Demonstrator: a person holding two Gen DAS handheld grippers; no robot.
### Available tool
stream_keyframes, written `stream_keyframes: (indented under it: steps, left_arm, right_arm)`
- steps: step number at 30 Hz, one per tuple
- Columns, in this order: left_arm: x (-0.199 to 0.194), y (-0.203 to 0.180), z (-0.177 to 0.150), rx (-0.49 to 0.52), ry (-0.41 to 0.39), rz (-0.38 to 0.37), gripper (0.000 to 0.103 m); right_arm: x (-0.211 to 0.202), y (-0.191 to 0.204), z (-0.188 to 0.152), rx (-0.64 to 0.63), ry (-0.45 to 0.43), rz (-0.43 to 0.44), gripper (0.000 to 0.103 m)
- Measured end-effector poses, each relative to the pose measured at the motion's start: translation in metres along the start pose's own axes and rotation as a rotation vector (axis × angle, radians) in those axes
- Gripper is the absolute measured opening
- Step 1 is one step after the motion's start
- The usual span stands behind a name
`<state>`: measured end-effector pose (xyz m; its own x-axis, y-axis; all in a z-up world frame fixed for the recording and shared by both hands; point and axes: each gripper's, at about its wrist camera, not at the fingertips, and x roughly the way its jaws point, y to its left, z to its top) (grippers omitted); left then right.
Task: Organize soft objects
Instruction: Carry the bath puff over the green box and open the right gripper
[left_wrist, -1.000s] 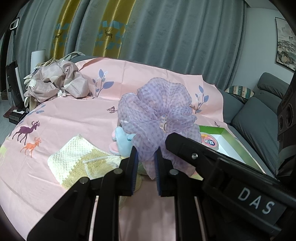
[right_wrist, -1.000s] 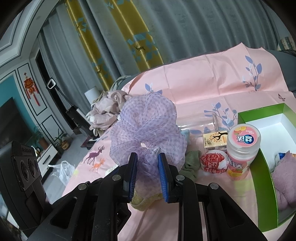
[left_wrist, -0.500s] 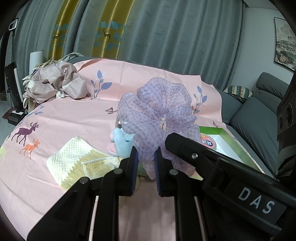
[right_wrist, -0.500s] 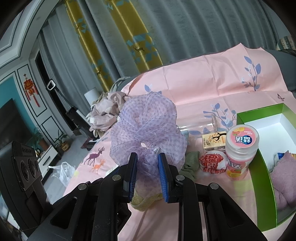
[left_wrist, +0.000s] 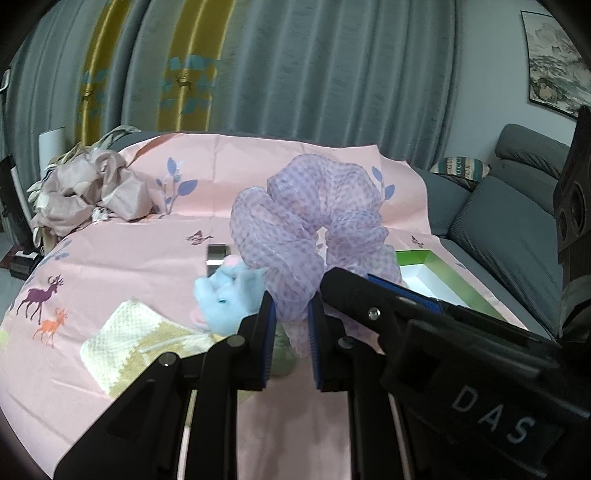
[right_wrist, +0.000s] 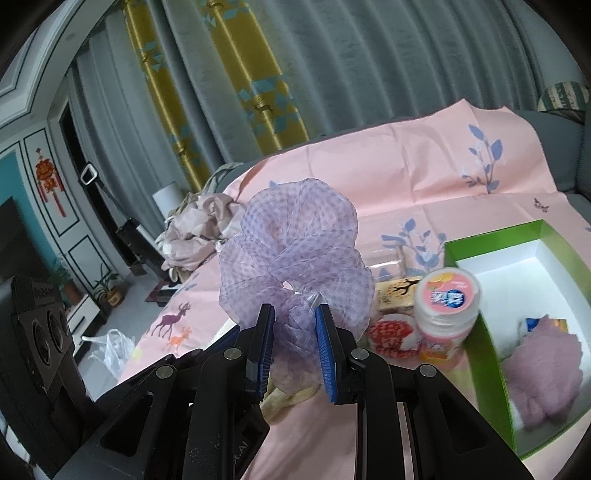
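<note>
A big lilac checked scrunchie (left_wrist: 306, 221) hangs above the pink sheet, gripped from both sides. My left gripper (left_wrist: 290, 314) is shut on its lower edge. My right gripper (right_wrist: 293, 325) is shut on the same scrunchie (right_wrist: 295, 254), and its black body crosses the left wrist view at the right. Below the scrunchie lie a light blue plush toy (left_wrist: 225, 295) and a cream and yellow knitted cloth (left_wrist: 136, 339). The green box (right_wrist: 484, 332) with a white inside holds a mauve fluffy cloth (right_wrist: 543, 373).
A pink-lidded jar (right_wrist: 447, 314), a red and white round pack (right_wrist: 391, 332) and a small carton (right_wrist: 399, 295) stand by the box's left wall. A crumpled beige cloth (left_wrist: 88, 188) lies at the sheet's far left. A grey sofa (left_wrist: 509, 221) stands to the right.
The left wrist view has shifted: the scrunchie is stretched more open, a gap shows in its middle, and the blue plush is more exposed. The right wrist view has hardly changed.
</note>
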<state>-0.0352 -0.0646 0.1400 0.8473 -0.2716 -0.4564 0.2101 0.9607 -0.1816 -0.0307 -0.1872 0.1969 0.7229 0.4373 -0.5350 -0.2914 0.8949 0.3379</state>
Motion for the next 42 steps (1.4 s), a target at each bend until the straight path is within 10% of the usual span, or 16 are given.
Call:
stream_keyframes:
  steps: [16, 42]
  left_arm:
    - [0.032, -0.078, 0.022, 0.107, 0.032, -0.116, 0.013]
    - [0.12, -0.177, -0.004, 0.098, 0.353, -0.364, 0.016]
  right_arm:
    - [-0.036, -0.073, 0.026, 0.15, -0.043, -0.133, 0.026]
    - [-0.063, -0.209, 0.008, 0.58, 0.08, -0.404, 0.026]
